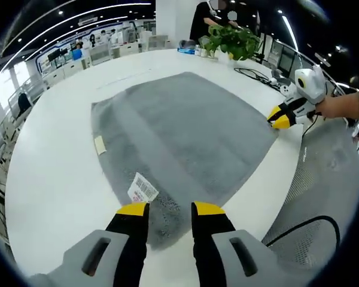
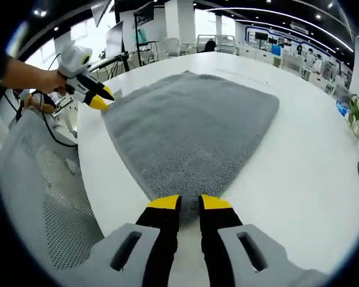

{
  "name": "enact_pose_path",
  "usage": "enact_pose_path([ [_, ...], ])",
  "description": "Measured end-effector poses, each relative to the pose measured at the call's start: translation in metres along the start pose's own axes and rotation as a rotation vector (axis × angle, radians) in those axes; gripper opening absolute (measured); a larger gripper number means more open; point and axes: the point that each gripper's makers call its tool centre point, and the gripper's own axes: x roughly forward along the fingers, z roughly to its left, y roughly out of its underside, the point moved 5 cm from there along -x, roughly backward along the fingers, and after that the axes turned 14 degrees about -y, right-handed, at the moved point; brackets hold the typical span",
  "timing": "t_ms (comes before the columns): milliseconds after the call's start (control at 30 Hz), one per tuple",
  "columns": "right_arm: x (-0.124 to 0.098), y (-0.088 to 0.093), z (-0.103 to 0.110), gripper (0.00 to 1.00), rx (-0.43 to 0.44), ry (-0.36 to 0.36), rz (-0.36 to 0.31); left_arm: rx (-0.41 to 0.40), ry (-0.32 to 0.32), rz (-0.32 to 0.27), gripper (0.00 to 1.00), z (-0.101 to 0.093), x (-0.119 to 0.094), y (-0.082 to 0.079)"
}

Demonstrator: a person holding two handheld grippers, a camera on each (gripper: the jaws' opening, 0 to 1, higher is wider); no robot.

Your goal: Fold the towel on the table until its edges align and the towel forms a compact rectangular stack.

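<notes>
A grey towel [image 1: 185, 131] lies spread flat on the white table [image 1: 54, 179], with a barcode label [image 1: 142, 188] near its closest corner. My left gripper [image 1: 170, 209] is open, its yellow-tipped jaws standing either side of that corner. My right gripper [image 2: 189, 203] has its jaws close together, pinching another towel [image 2: 191, 119] corner. In the left gripper view the right gripper [image 1: 279, 116] shows at the towel's right corner. The left gripper [image 2: 100, 101], held in a hand, shows at the towel's left corner in the right gripper view.
A mesh chair [image 2: 42, 197] and cables stand off the table edge between the two grippers. A potted plant [image 1: 230, 40] and small items sit at the far end of the table. Desks and people are in the background. Bare white table [image 2: 299, 167] surrounds the towel.
</notes>
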Motion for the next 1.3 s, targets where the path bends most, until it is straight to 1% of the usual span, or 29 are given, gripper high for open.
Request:
enact_pose_path([
  [67,-0.002,-0.004,-0.001,0.25,0.003,0.007,-0.003,0.032,0.019,-0.009,0.30,-0.005,-0.002,-0.004],
  [100,-0.003,-0.006,-0.001,0.26,-0.004,0.011,-0.007,0.065,0.022,-0.021,0.30,-0.007,0.000,-0.008],
  [167,-0.002,-0.008,-0.006,0.27,-0.016,0.018,-0.022,0.068,0.043,-0.041,0.30,-0.013,0.001,-0.015],
  [233,-0.002,-0.013,-0.009,0.29,-0.011,0.027,-0.039,0.064,0.064,-0.063,0.30,-0.021,0.002,-0.023],
  [300,-0.005,-0.020,-0.008,0.30,-0.003,0.035,-0.047,0.071,0.077,-0.078,0.30,-0.029,0.002,-0.031],
  [333,-0.008,-0.025,-0.009,0.31,-0.002,0.041,-0.058,0.071,0.079,-0.081,0.30,-0.031,0.002,-0.033],
  [367,-0.010,-0.028,-0.010,0.31,-0.003,0.042,-0.066,0.063,0.083,-0.090,0.30,-0.035,0.000,-0.038],
  [433,-0.014,-0.036,-0.017,0.32,-0.005,0.041,-0.092,0.013,0.082,-0.122,0.30,-0.044,-0.001,-0.048],
  [467,-0.014,-0.039,-0.026,0.33,-0.002,0.034,-0.104,0.005,0.083,-0.127,0.30,-0.047,-0.001,-0.050],
  [567,-0.021,-0.050,-0.034,0.36,-0.024,0.020,-0.112,-0.006,0.061,-0.123,0.30,-0.061,-0.003,-0.057],
  [633,-0.026,-0.057,-0.040,0.38,-0.046,-0.001,-0.132,0.032,0.045,-0.136,0.30,-0.069,-0.003,-0.063],
  [700,-0.032,-0.062,-0.045,0.42,-0.044,-0.014,-0.143,0.010,0.041,-0.125,0.30,-0.077,-0.003,-0.069],
  [800,-0.038,-0.068,-0.054,0.46,-0.063,-0.027,-0.159,-0.041,0.012,-0.139,0.30,-0.086,-0.005,-0.080],
  [867,-0.043,-0.074,-0.056,0.47,-0.081,-0.037,-0.180,-0.053,0.007,-0.145,0.30,-0.093,-0.006,-0.085],
  [967,-0.049,-0.080,-0.062,0.48,-0.093,-0.044,-0.197,-0.046,-0.004,-0.150,0.30,-0.104,-0.007,-0.092],
  [1000,-0.052,-0.084,-0.062,0.48,-0.100,-0.045,-0.212,-0.050,-0.007,-0.155,0.30,-0.109,-0.008,-0.095],
  [1100,-0.057,-0.089,-0.068,0.50,-0.098,-0.045,-0.232,-0.044,-0.017,-0.163,0.30,-0.119,-0.008,-0.102],
  [1200,-0.061,-0.095,-0.074,0.51,-0.096,-0.040,-0.247,-0.057,-0.017,-0.171,0.30,-0.130,-0.009,-0.109],
  [1300,-0.062,-0.102,-0.085,0.52,-0.093,-0.040,-0.271,-0.025,-0.007,-0.191,0.30,-0.143,-0.010,-0.118],
])
